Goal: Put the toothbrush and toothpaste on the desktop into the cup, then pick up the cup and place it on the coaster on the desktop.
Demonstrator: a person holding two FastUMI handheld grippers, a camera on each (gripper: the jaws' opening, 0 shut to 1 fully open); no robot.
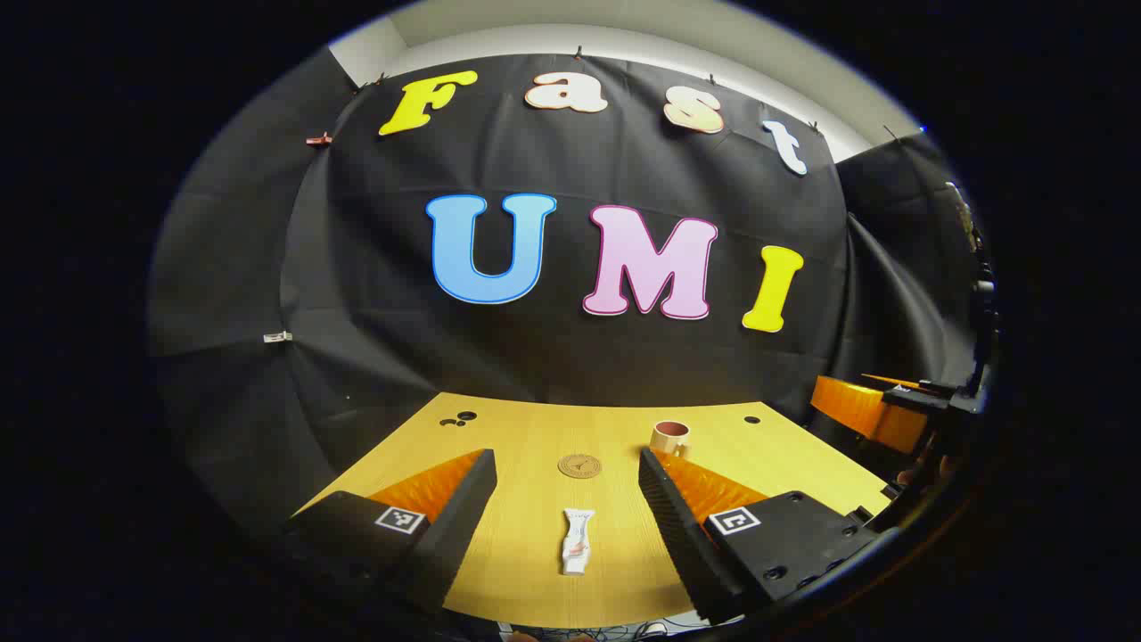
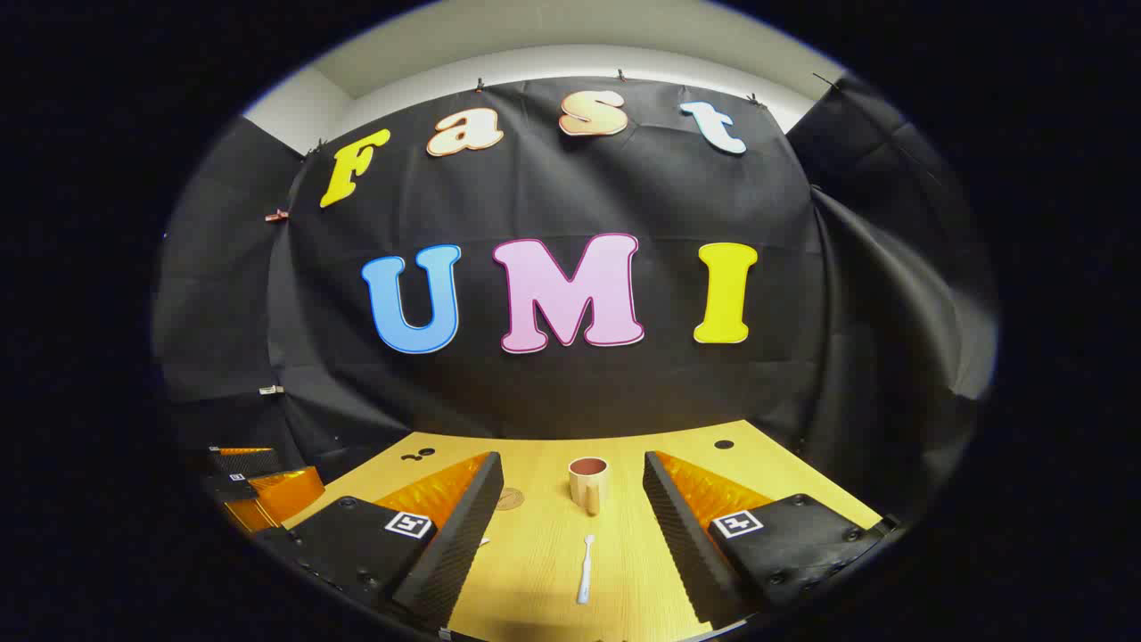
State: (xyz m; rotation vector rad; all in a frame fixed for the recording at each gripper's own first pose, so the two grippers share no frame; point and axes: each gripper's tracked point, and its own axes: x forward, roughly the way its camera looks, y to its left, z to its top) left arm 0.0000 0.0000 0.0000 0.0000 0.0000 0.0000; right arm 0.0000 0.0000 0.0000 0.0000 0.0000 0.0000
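Observation:
A white toothpaste tube (image 1: 577, 540) lies on the wooden desktop (image 1: 526, 437), between the spread fingers of my open left gripper (image 1: 567, 477). Beyond it rests a round brown coaster (image 1: 579, 465), and a beige cup (image 1: 669, 437) stands farther right. In the right gripper view a white toothbrush (image 2: 586, 569) lies lengthwise on the desk between the fingers of my open right gripper (image 2: 570, 481). The cup (image 2: 588, 483) stands upright past the brush, with the coaster (image 2: 510, 498) partly hidden behind the left finger. Nothing is held.
Small dark holes (image 1: 459, 417) mark the desk's far left corner, another hole (image 2: 724, 444) the far right. The other gripper (image 1: 878, 410) hovers at the right edge of the left gripper view, and at the left edge (image 2: 254, 486) of the right gripper view.

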